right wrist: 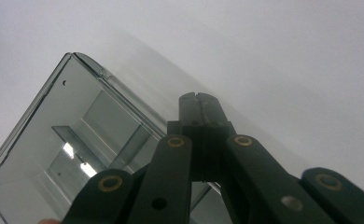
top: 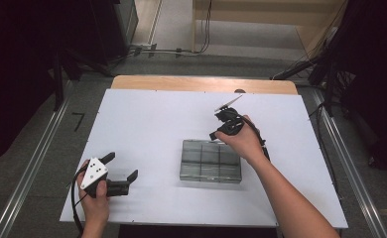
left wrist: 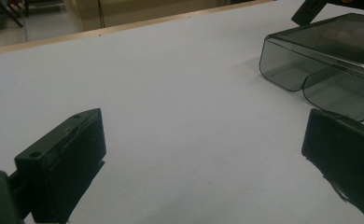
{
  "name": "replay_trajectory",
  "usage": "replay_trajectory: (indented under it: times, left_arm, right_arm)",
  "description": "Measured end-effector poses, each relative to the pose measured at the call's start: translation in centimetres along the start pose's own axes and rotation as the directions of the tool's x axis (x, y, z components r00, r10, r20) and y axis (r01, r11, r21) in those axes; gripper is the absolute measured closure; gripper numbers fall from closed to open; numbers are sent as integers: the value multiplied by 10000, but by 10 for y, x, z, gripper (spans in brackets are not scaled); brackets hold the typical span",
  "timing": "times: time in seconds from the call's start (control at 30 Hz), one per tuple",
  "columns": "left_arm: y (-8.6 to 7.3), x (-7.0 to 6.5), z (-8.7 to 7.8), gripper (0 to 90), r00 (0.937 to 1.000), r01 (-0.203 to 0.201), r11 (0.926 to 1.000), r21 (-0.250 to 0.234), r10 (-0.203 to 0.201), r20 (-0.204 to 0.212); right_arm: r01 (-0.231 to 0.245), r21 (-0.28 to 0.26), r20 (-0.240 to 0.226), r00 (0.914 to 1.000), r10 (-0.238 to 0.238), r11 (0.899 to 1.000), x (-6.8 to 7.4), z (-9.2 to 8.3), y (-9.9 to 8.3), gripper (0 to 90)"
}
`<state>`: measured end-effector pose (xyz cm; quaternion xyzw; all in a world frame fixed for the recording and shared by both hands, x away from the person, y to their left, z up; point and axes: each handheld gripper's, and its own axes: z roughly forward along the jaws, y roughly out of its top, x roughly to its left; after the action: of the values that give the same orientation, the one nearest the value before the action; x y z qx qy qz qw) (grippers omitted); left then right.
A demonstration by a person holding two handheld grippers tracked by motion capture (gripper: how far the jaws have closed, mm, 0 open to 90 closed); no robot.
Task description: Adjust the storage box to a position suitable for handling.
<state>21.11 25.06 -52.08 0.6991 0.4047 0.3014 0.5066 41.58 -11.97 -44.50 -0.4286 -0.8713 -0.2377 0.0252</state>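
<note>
High view: clear smoky-grey plastic compartment box (top: 211, 161), long axis left-right; right gripper (top: 214, 134) pressed together, empty, at far edge, nearer; left gripper (top: 120, 166) spread, well left.

- Table (top: 147, 124): white top, plain, no pattern; a light wood edge strip runs along the far side.
- Compartment box (top: 211, 161): smoky grey, see-through plastic; inner dividers form a grid pattern.
- Left gripper (top: 121, 172): black jaws and body, with a light grey three-cornered plate carrying dark dots.
- Right gripper (right wrist: 199, 100): black jaws and linkage arms; brass-coloured rings around the pivot holes.
- Cables: black.
- Floor (top: 37, 148): grey, with pale metal rails on both sides.
</note>
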Motion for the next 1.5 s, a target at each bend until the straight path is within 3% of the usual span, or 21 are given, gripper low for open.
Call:
replay_trajectory:
  times: [0.67, 0.87, 1.03, 1.5]
  left_arm:
    - [0, -1, 1, 0, 10000, -80, 9999, 71, 80, 30]
    - [0, -1, 1, 0, 9999, -99, 9999, 79, 99, 39]
    - [0, -1, 1, 0, 9999, -113, 9999, 104, 113, 42]
    - [1, -1, -1, 0, 10000, -75, 10000, -60, 75, 50]
  right_arm:
    - [358, -96, -63, 9993, -359, 9993, 17, -2, -21, 887]
    - [392, -93, 36, 9992, -392, 9992, 16, -3, -28, 888]
    - [254, -167, -289, 9992, -259, 9995, 12, -4, -34, 887]
    - [611, -429, -364, 9974, -627, 9972, 19, -3, -42, 887]
